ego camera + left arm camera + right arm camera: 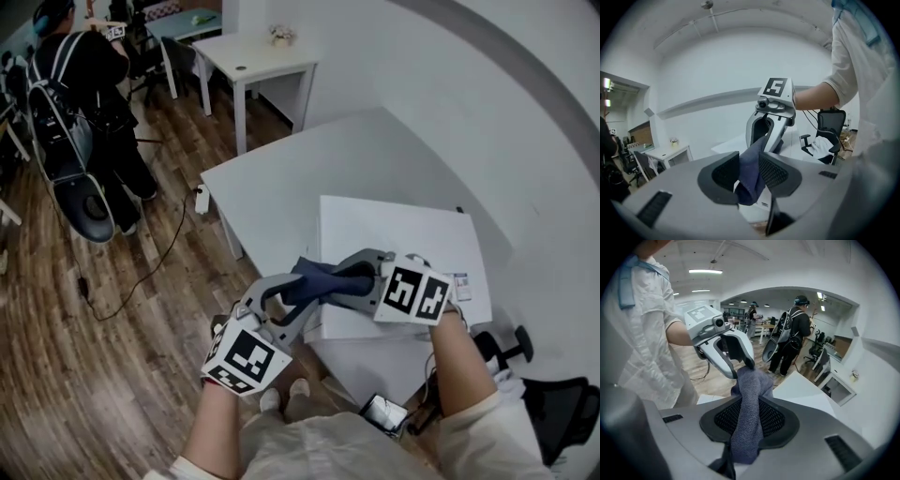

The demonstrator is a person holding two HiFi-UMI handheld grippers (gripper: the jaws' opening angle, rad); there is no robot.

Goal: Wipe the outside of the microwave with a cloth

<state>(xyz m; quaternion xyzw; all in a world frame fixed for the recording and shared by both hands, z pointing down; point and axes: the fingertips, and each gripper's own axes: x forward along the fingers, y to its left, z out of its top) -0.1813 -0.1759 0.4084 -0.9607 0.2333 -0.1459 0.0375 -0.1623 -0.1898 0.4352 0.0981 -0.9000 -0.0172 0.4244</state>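
The white microwave (398,234) stands on a white table (281,178), seen from above in the head view. A dark blue cloth (314,279) is stretched between my two grippers over the microwave's front left corner. My right gripper (342,279) is shut on the cloth (747,427), which runs between its pads and hangs out behind them. My left gripper (292,298) holds its jaws apart, with the cloth (752,161) hanging loosely between them. The right gripper (764,136) faces the left gripper (740,364) closely in both gripper views.
A small white side table (253,56) stands at the back. A person with a backpack (80,75) stands on the wooden floor at the far left, near a cable (141,272). A black office chair (553,403) is at the lower right.
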